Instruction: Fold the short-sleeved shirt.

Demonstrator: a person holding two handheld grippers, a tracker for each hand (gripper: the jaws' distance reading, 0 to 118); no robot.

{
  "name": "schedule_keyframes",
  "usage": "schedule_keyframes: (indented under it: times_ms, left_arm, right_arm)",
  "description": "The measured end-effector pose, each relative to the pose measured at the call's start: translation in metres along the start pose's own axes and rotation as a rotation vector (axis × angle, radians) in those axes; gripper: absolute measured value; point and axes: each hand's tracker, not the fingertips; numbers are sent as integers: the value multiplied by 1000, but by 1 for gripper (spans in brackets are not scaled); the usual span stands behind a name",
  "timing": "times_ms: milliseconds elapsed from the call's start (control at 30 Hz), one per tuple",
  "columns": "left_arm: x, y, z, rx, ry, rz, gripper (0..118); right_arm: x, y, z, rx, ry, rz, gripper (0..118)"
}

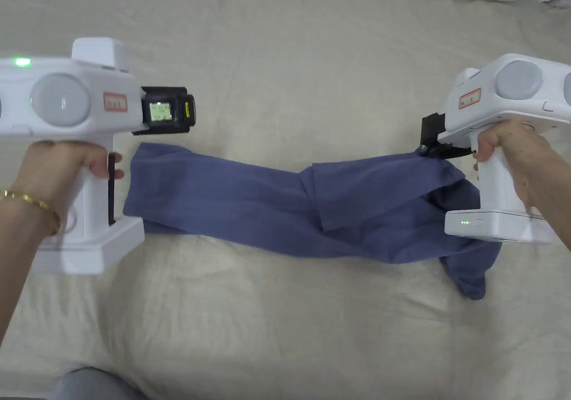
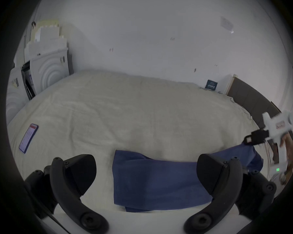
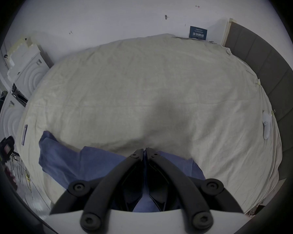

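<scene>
On beige-sheeted bed: soft, limp blue cotton shirt; right claw clamped on shirt edge, left claw apart; grip free left corner.

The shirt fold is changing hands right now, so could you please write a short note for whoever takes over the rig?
Left gripper: open, holding nothing, hovering over the shirt's left end.
Right gripper: shut on the shirt's right end, lifting that end a little.
Shirt: blue, stretched in a long narrow band across the bed, already folded lengthwise with a flap lying over its middle; one corner hangs loose below the right gripper.
Left to do: probably grip the left end, bring the two ends together, lay it flat and smooth it.
</scene>
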Motion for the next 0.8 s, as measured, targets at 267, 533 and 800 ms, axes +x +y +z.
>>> schedule_keyframes:
  times_ms: [267,533,800]
  left_arm:
    - [-24,27,-88,-289,169,-45,118]
    - [-44,16,-140,-343,231,1,110]
    - [-47,-2,-168,-386,261,-34,65]
  right_arm:
    - [8,-5,4,31,29,-34,2]
    - [19,-9,-6,27,62,-70,2]
    - [20,-5,-15,12,70,-47,2]
